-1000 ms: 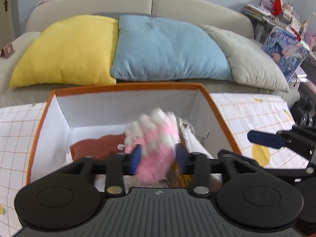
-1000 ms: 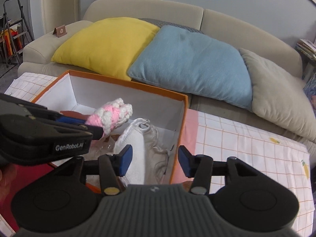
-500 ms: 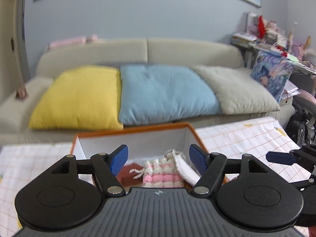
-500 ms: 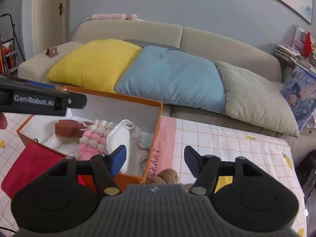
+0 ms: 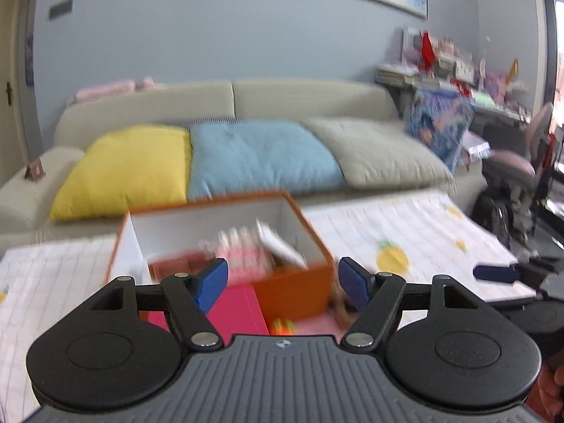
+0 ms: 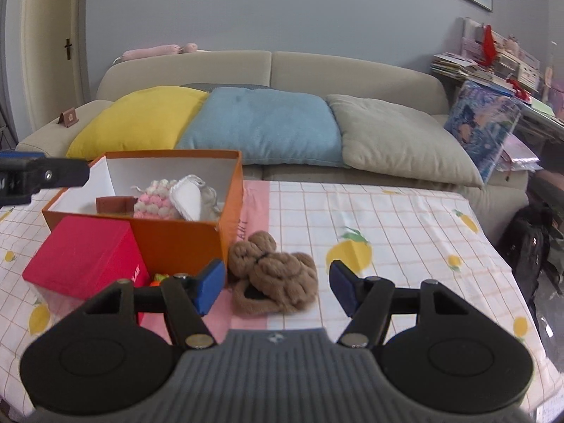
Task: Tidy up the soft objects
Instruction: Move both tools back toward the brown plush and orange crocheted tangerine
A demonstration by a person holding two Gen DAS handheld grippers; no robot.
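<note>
Beside the orange box on the worktop lies a brown knitted item: light, limp, compressible; best pinched mid-bulk. Right hand-held gripper spread, empty; left hand-held gripper likewise.

Orange box top open; red box blocks front; tablecloth right of box bare.

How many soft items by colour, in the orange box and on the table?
Pink-and-white knit: 1, in the orange box
White pouch: 1, in the box
Brown knit: 1, on the table beside the box
Total: 3
</note>
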